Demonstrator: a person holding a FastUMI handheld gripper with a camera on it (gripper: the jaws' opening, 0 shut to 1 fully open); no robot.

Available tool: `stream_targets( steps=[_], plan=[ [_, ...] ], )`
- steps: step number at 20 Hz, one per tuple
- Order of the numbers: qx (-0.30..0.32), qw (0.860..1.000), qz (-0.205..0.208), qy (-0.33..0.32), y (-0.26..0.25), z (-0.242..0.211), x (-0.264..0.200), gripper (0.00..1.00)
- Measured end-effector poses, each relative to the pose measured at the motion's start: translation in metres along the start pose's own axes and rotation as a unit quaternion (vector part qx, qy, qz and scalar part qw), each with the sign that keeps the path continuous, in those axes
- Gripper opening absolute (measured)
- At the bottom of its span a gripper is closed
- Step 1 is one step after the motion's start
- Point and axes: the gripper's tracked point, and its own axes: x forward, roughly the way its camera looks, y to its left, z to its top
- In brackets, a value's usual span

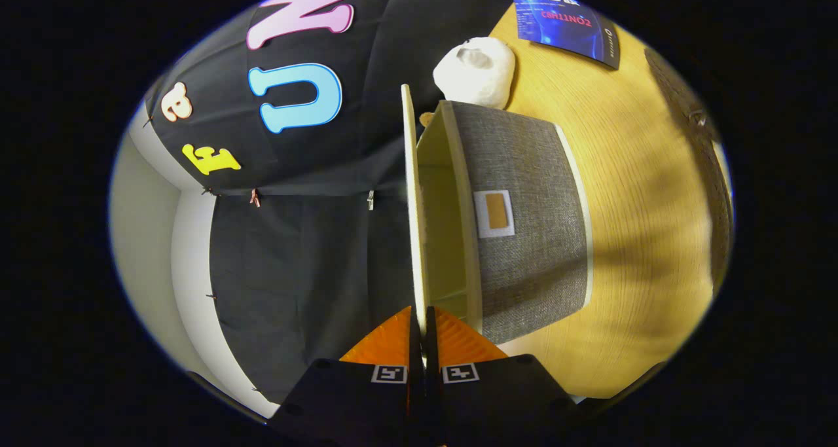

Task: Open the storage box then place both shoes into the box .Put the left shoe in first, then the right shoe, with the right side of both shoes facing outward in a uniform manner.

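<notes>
The view is rolled on its side. A grey fabric storage box (533,257) with a pale inner lining stands on the wooden table (648,237). Its thin cream lid (412,192) is lifted off the rim, with a gap showing the box's inside. My gripper (422,319) is shut on the near edge of that lid, one finger on each face. A white shoe (476,71) lies on the table just beyond the far end of the box, touching or almost touching it. The box hides part of the shoe.
A blue printed sheet (564,20) lies on the table past the shoe. A dark mat or cloth (697,146) runs along the table's far side. The black booth wall (308,250) hangs close behind the lid.
</notes>
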Motion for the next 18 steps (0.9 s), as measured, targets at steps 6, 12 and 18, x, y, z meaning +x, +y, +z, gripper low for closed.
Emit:
stream_targets(
  steps=[6, 12, 18],
  plan=[
    [-0.051, 0.998, 0.023, 0.008, 0.074, 0.000, 0.025, 0.05],
    [-0.118, 0.992, 0.031, 0.028, 0.144, -0.010, 0.084, 0.05],
    [-0.147, 0.988, 0.019, 0.037, 0.184, -0.033, 0.168, 0.05]
  ],
)
